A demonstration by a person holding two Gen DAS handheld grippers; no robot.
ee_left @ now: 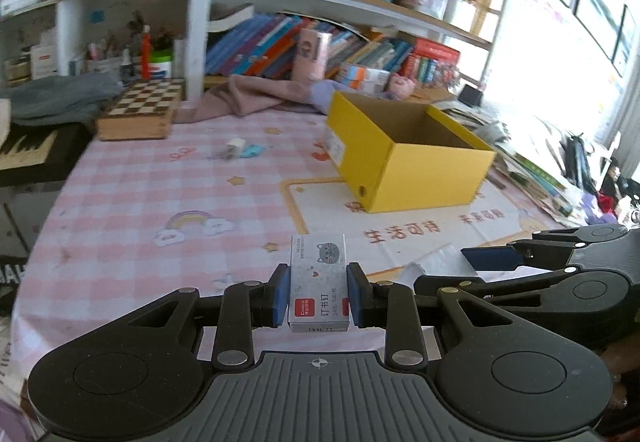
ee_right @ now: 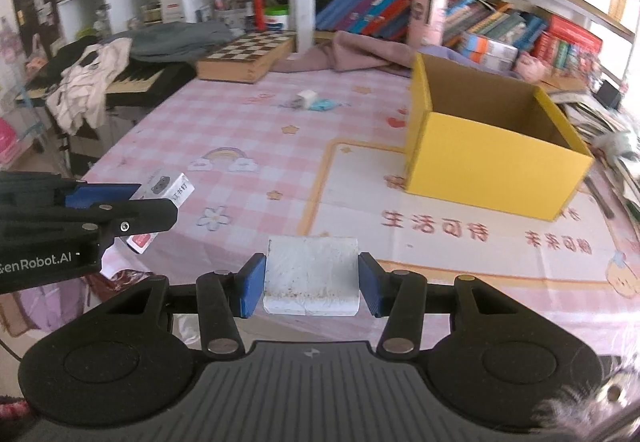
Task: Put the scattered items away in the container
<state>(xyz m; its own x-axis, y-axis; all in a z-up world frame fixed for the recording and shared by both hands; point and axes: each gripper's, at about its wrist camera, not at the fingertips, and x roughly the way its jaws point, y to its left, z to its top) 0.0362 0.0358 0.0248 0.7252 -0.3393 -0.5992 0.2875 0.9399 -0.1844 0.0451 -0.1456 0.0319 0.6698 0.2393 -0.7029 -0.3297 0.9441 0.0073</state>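
A: What is the biggest thing here?

B: The table (ee_right: 248,130). It has a pink checked cloth with a rainbow and stars on it.

A: And after that?

B: The yellow box (ee_right: 492,170). It sits on the table, far from the tools and a bit to the right. Its top is open, and the part of the inside you can see looks bare.

A: What is behind it?

B: Shelves full of books, and a chess board (ee_right: 248,56) at the back edge of the table.

A: What is the right gripper (ee_right: 312,286) doing?

B: Its blue pads are about half apart and press on both sides of a white block (ee_right: 312,274). The block is held above the table.

A: And the left gripper (ee_left: 319,294)?

B: It is almost closed. It squeezes a little staple box (ee_left: 318,282) with a grey cat on it.

A: Is anything still lying on the table?

B: Yes. A small white thing (ee_left: 236,144) and a small blue thing (ee_left: 253,150) lie side by side, far back, left of the yellow box.
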